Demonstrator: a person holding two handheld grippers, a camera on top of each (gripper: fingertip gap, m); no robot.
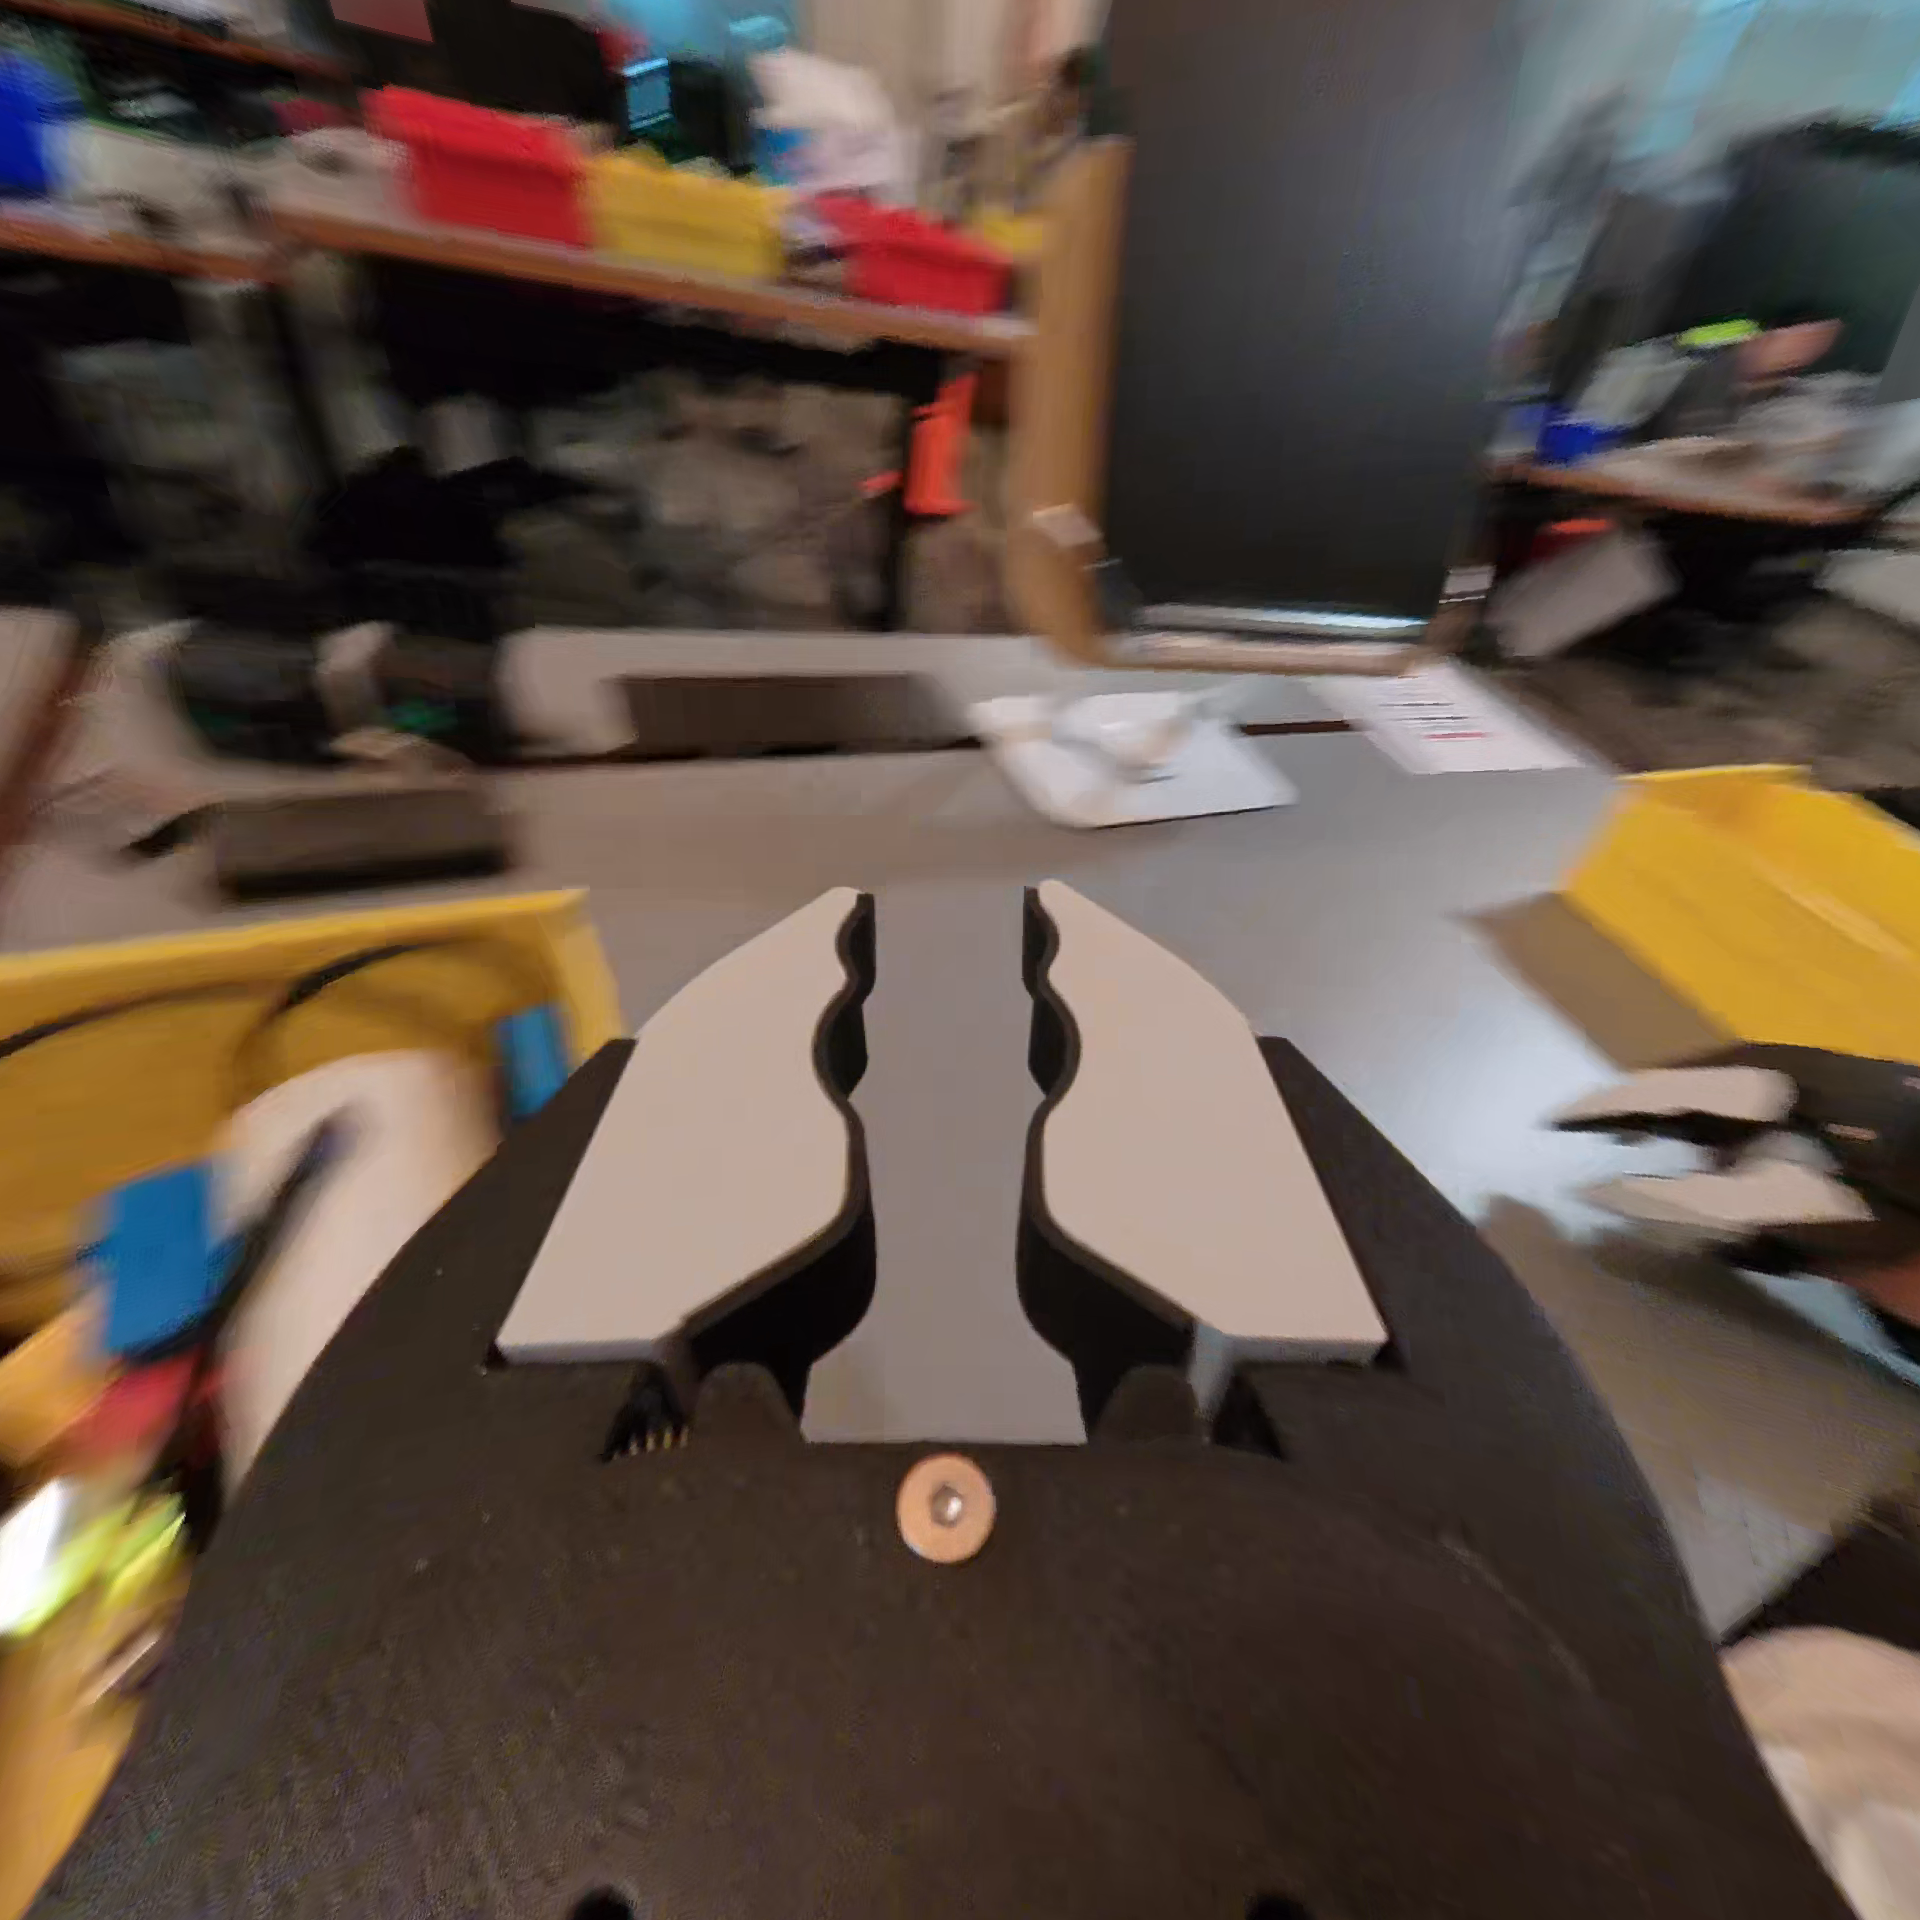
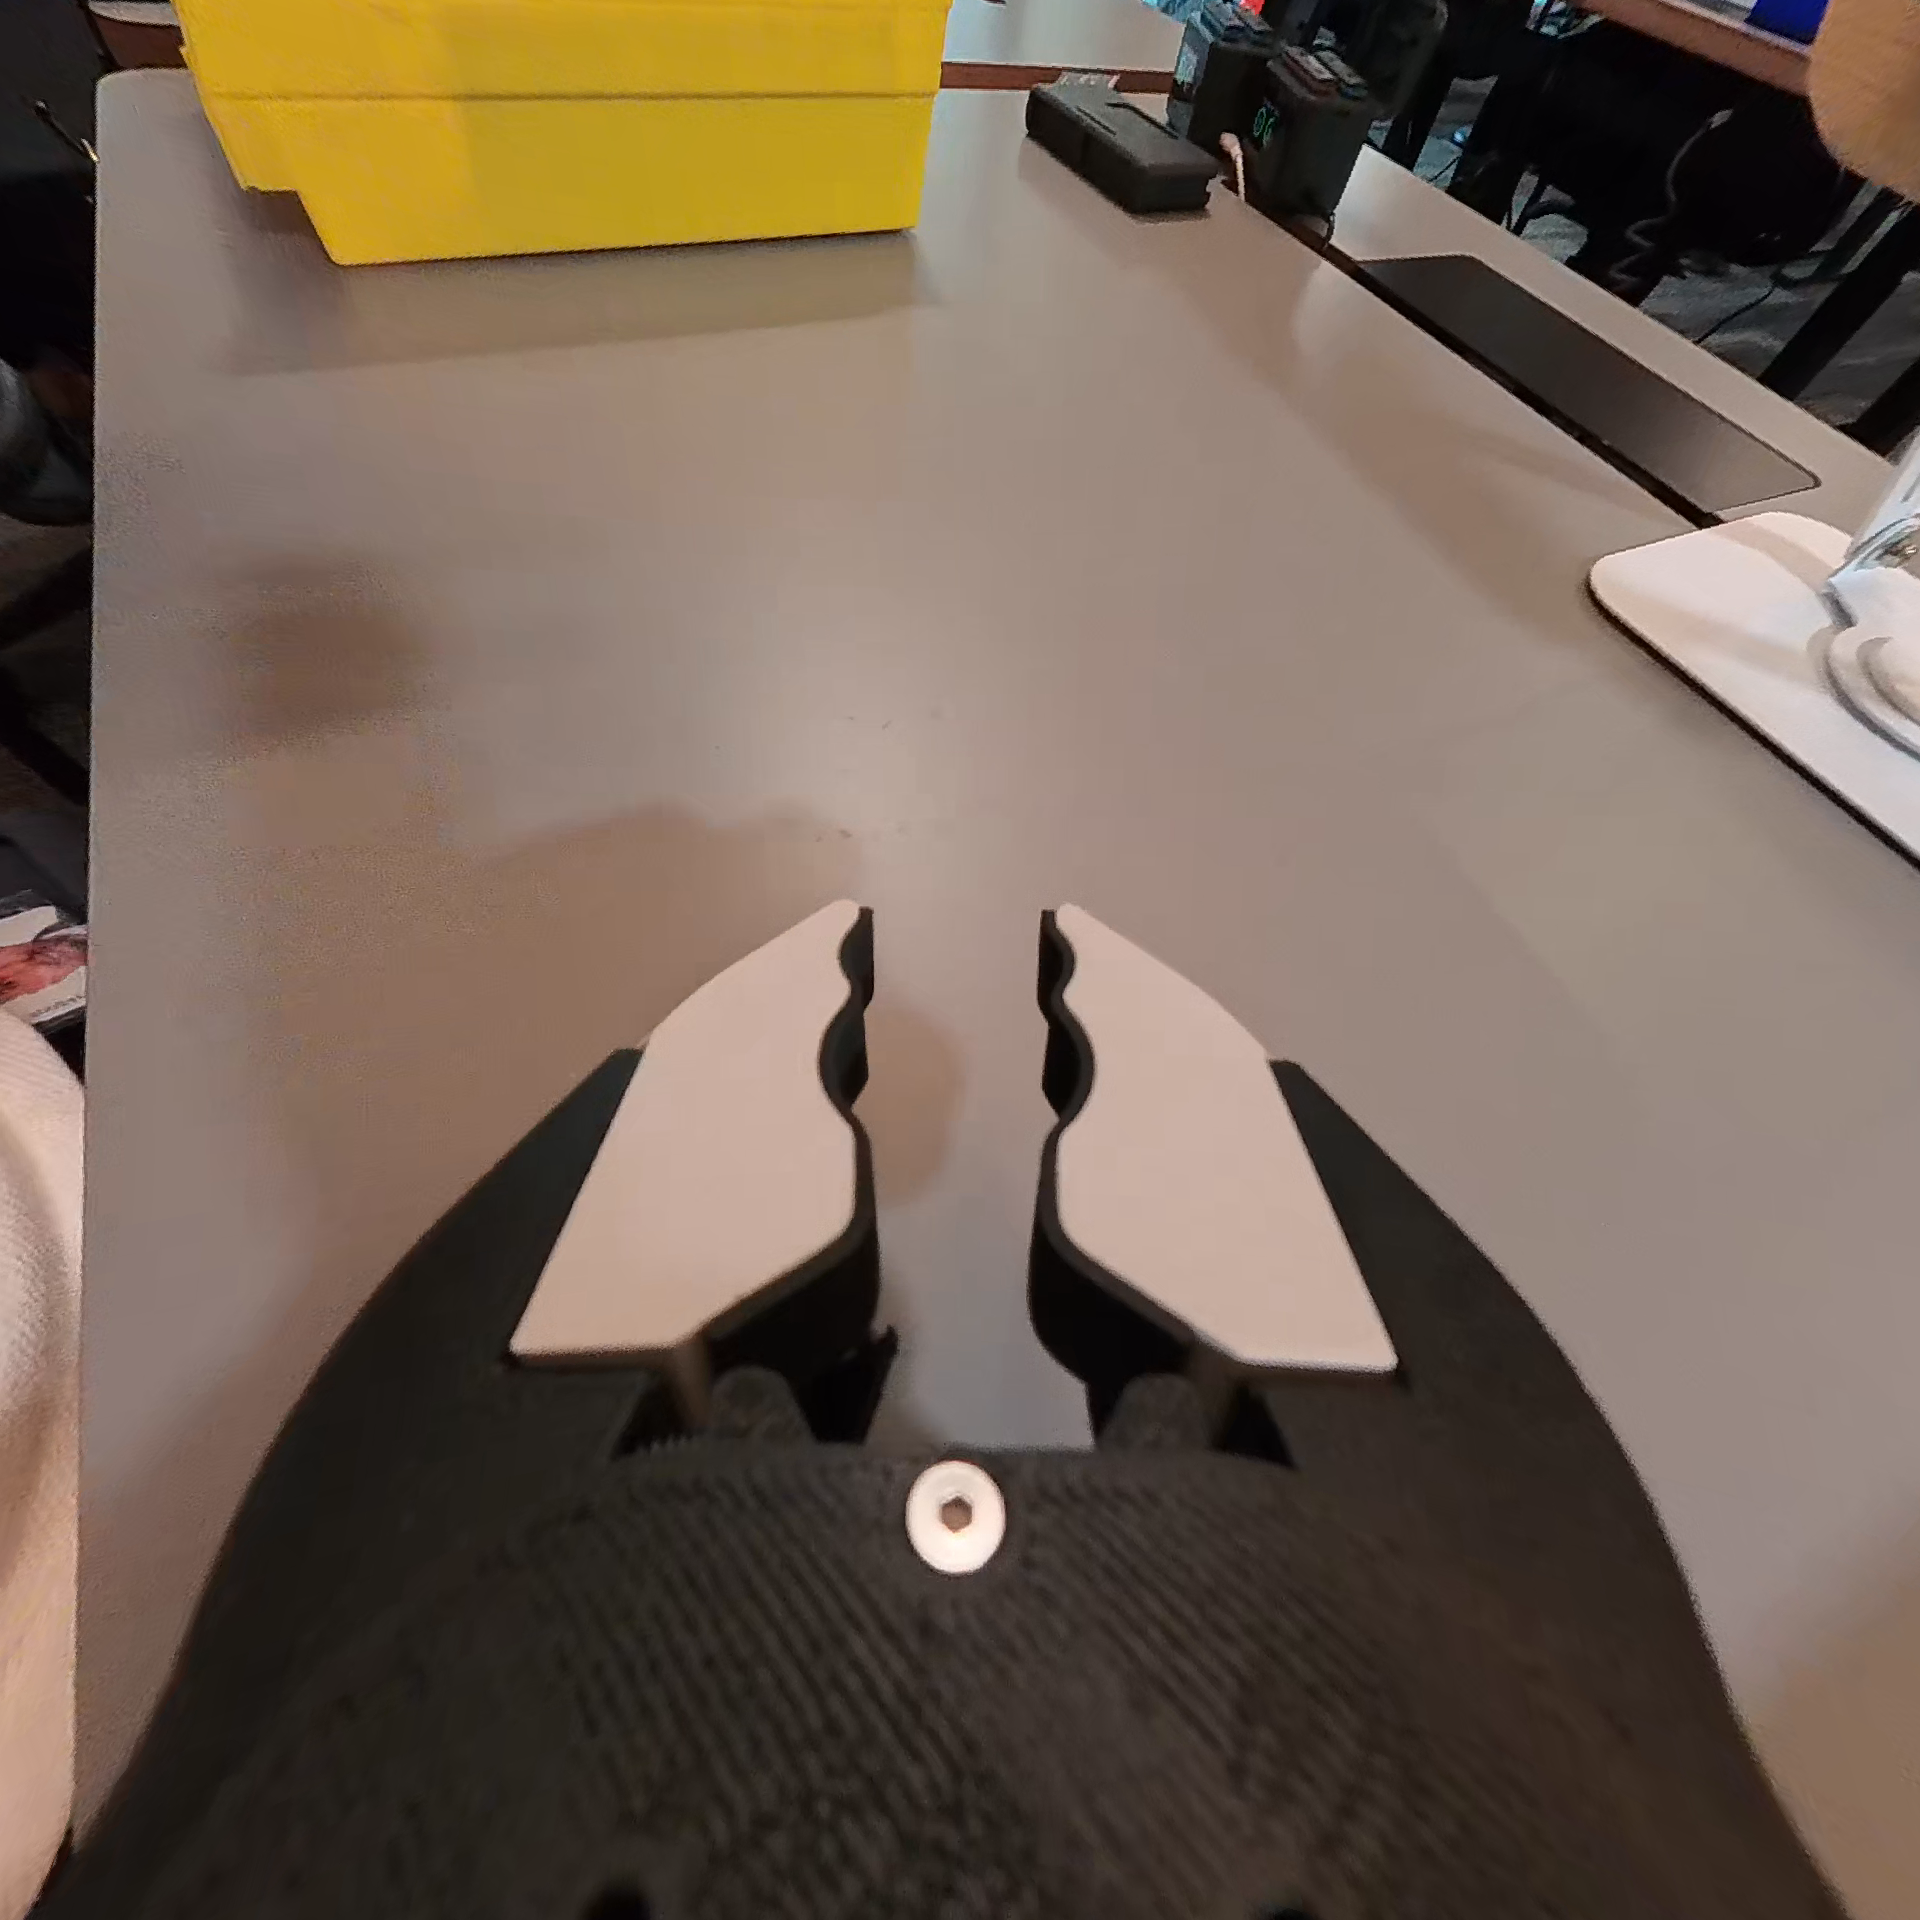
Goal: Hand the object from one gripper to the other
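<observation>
We find the left gripper [image 1: 948, 904] and right gripper [image 2: 956, 925] with jaws apart, gripping nothing, over a grey worktop [image 2: 727, 520]; a yellow bin [image 2: 582, 135] stands beyond.

The left gripper [image 1: 948, 899] hangs above the grey table [image 1: 1351, 1018], its two pale fingers [image 1: 717, 1122] parted with a clear gap and nothing between them; its view is smeared by motion blur. The right gripper [image 2: 956, 914] is also above the table, angled down toward its surface, fingers [image 2: 1195, 1174] spread apart and empty. In the left wrist view the right gripper shows as a blurred black-and-white shape at the right edge, low over the table, well apart from the left gripper.
</observation>
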